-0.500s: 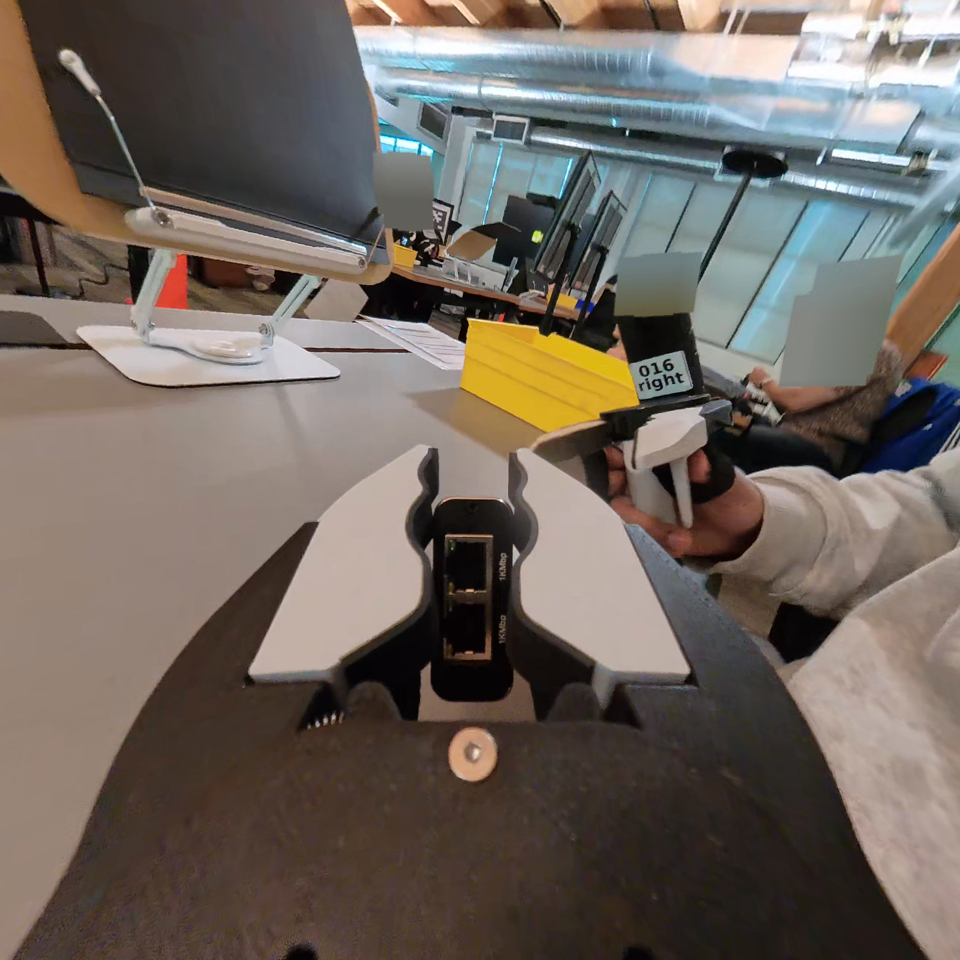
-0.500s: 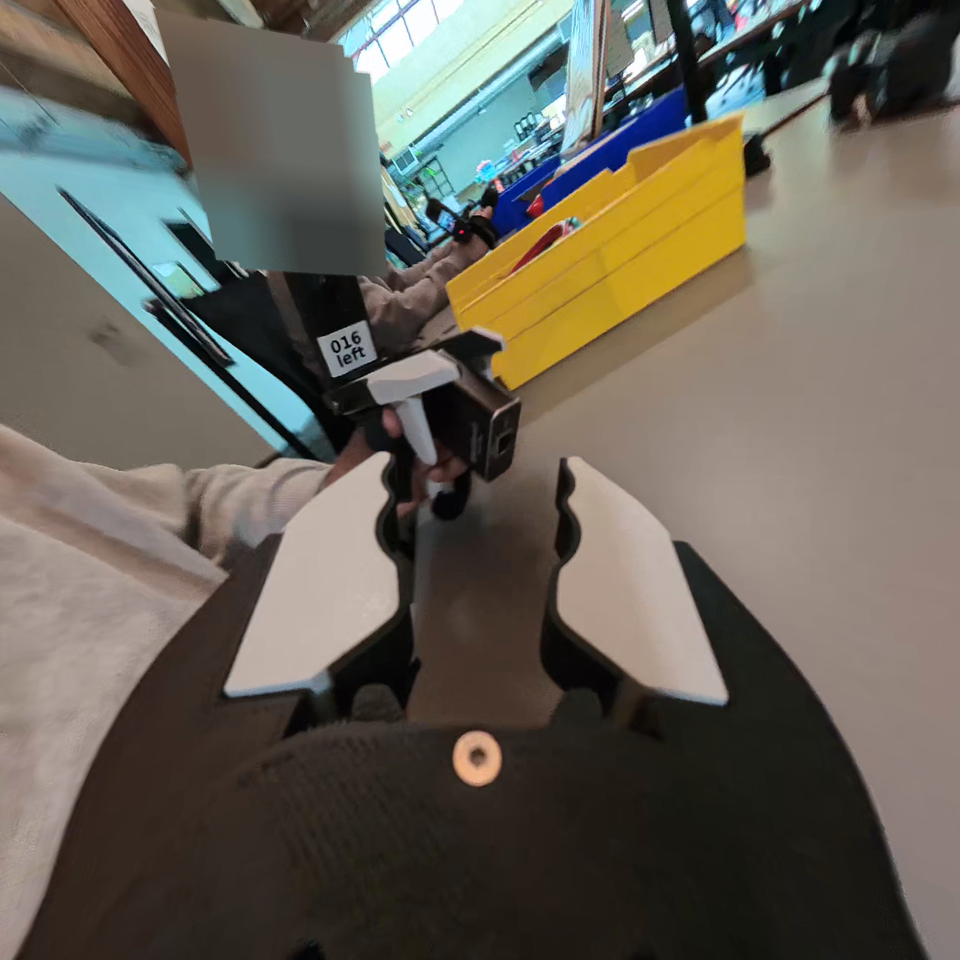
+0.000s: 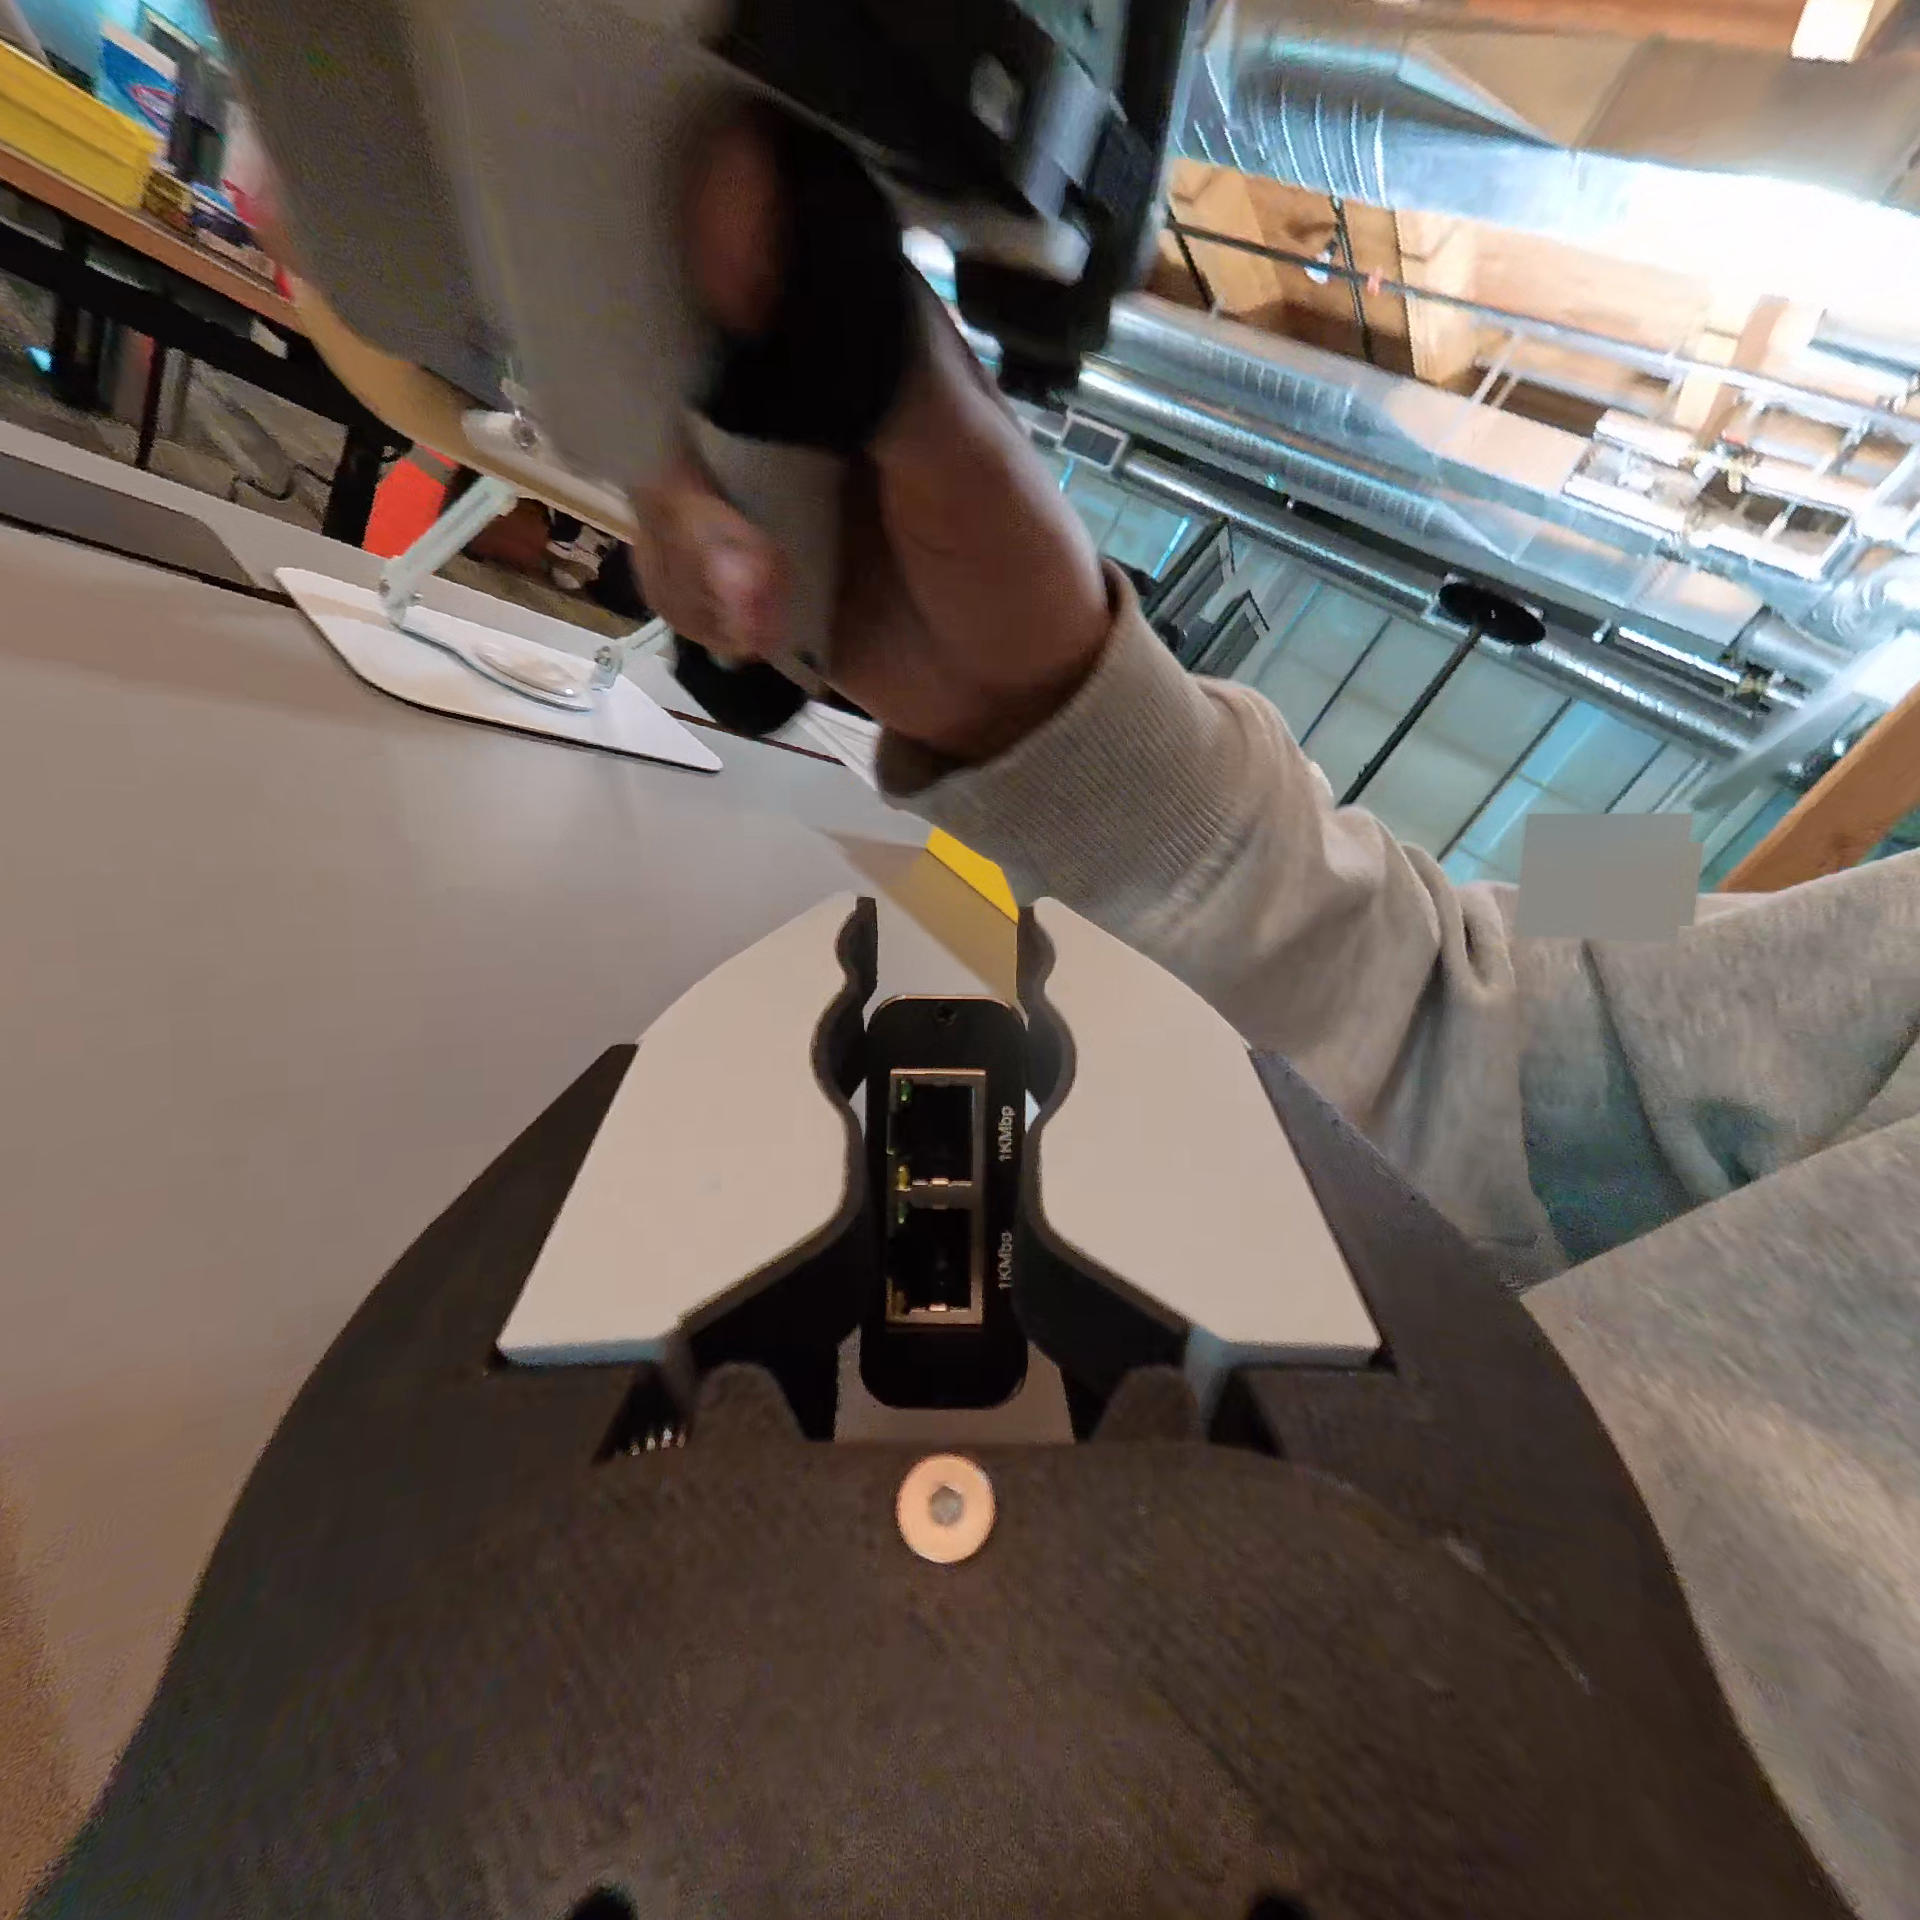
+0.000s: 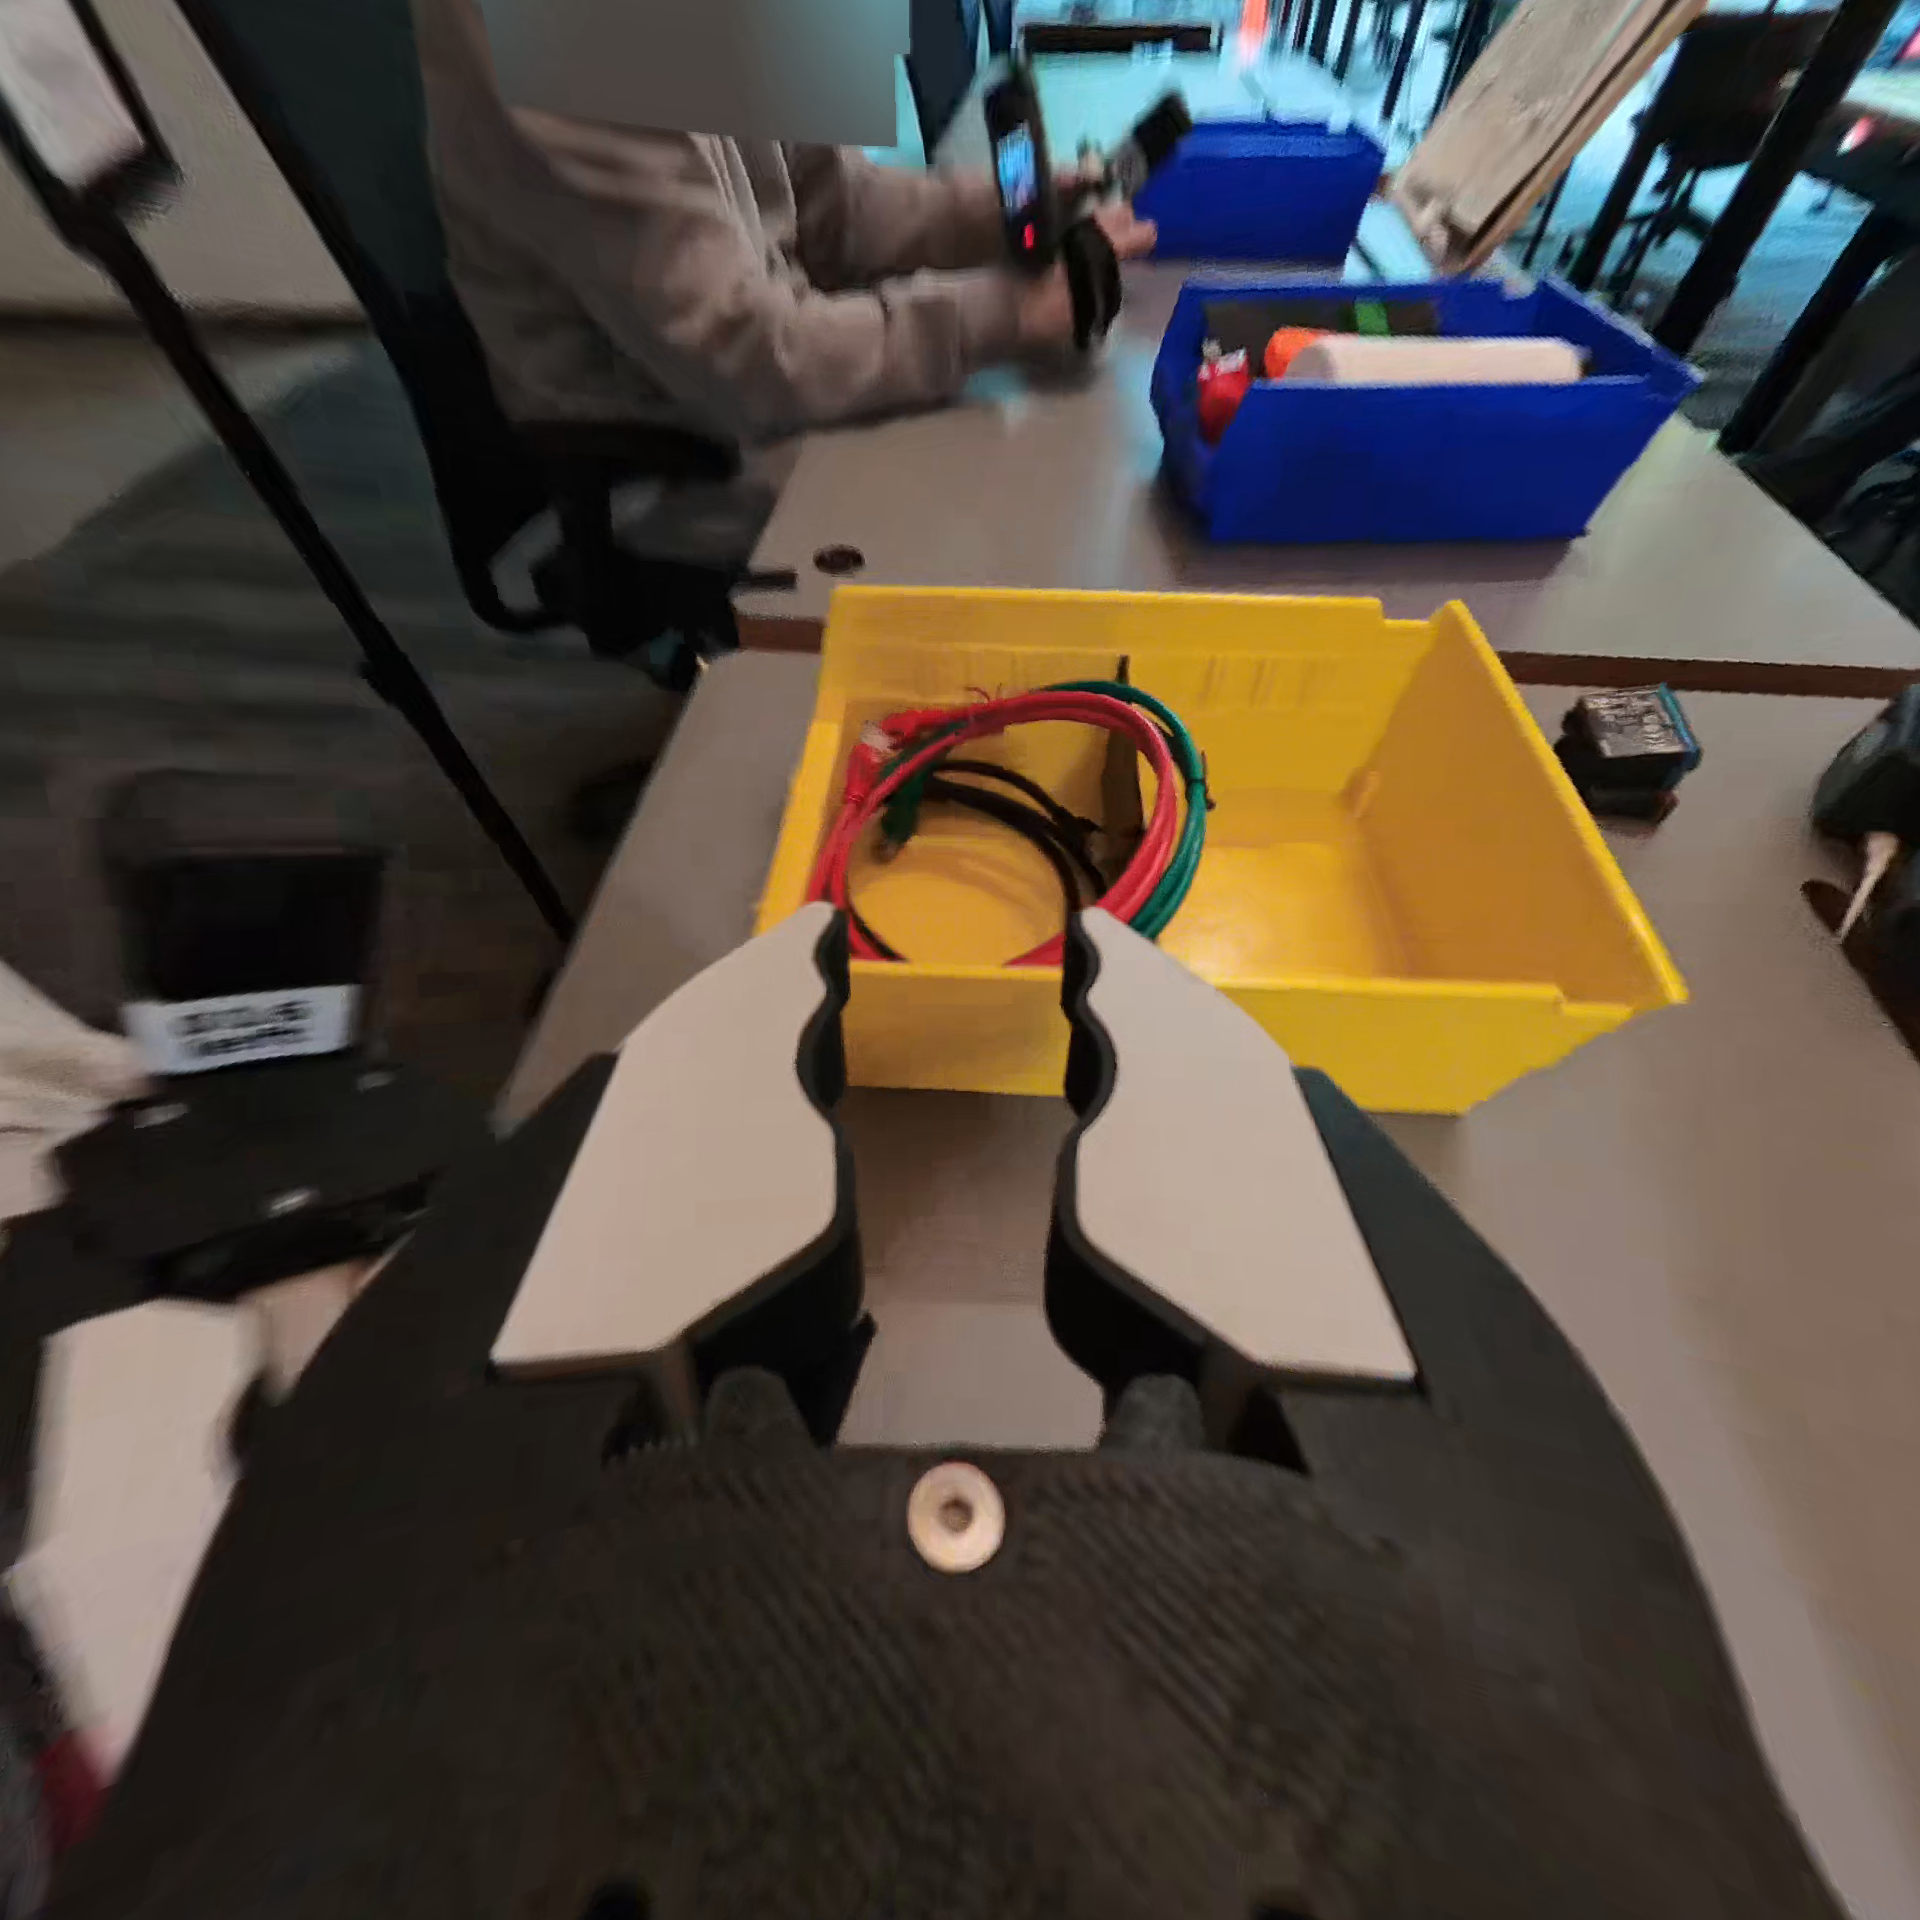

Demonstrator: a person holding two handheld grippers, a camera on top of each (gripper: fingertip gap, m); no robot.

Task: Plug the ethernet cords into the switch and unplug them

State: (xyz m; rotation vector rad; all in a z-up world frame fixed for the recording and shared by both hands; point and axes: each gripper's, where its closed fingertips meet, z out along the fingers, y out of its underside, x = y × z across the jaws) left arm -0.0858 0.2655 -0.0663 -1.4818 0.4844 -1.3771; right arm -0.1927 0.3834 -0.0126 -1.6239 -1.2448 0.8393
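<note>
My left gripper [image 3: 943, 935] is shut on a small black switch [image 3: 943, 1205], held upright above the grey table with its two empty ports facing the camera. My right gripper [image 4: 951, 935] is open and empty, raised over the table and pointed down at a yellow bin [image 4: 1455, 894]. Coiled red [image 4: 1039, 717], green [image 4: 1184, 862] and black [image 4: 1029, 821] ethernet cords lie in the bin's left compartment, just beyond my fingertips. The hand holding the right gripper [image 3: 914, 499] crosses high in the left wrist view.
A blue bin [image 4: 1403, 468] with items stands on the table behind the yellow one. A small black device [image 4: 1626, 738] lies to the bin's right. A white laptop stand [image 3: 499, 675] is at the far left. A seated person [image 4: 675, 260] works at the back table.
The right gripper has risen and swung from facing the left gripper to looking down into the yellow bin. The left gripper has tilted upward, still holding the switch.
</note>
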